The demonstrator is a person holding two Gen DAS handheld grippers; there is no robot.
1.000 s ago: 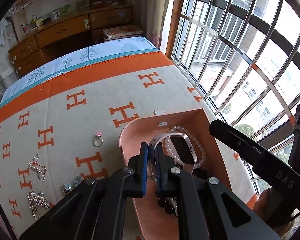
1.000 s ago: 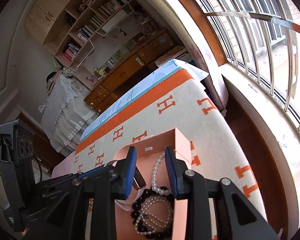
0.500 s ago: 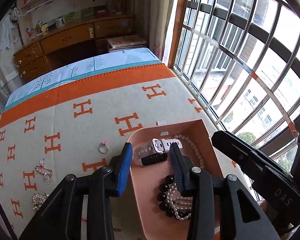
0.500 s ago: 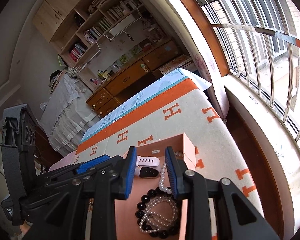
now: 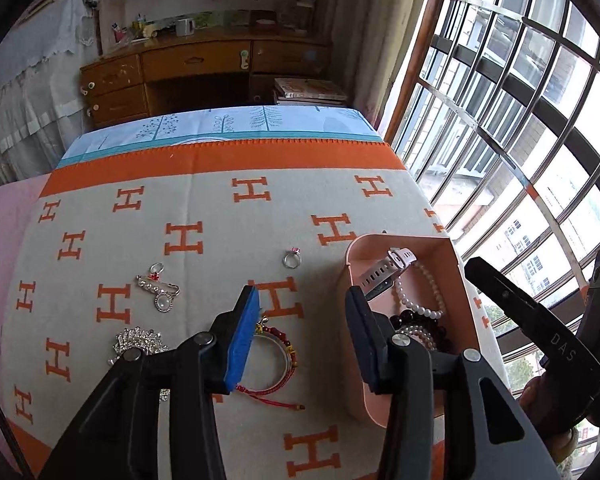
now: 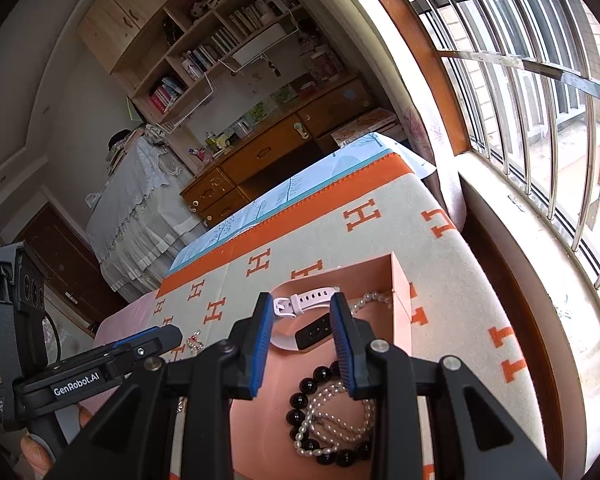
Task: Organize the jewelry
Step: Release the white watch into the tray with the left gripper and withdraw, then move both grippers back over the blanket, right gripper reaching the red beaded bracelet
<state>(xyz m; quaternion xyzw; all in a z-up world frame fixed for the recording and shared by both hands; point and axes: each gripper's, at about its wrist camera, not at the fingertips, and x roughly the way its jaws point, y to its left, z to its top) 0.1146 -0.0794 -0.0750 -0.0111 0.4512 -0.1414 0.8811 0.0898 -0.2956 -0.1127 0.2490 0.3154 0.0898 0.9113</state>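
Pale pink-strapped watch point(image 6: 306, 312) lying lengthwise across peach tray point(image 6: 400, 288), left gripper point(image 5: 300, 332) jaws opening, empty, right gripper point(image 6: 300, 344) jaws part-open, empty

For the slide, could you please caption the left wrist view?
Left gripper opening, empty, above a red bracelet beside the pink tray holding a watch and pearls.

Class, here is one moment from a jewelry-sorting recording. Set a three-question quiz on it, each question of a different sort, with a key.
1. True or false: the watch lies inside the pink tray.
2. Which lies nearest the tray: A the ring, B the pearl brooch, C the crystal brooch?
3. Fill in: between the left gripper fingers, on the blanket, lies a red ____.

Key: 1 true; 2 A; 3 bracelet.
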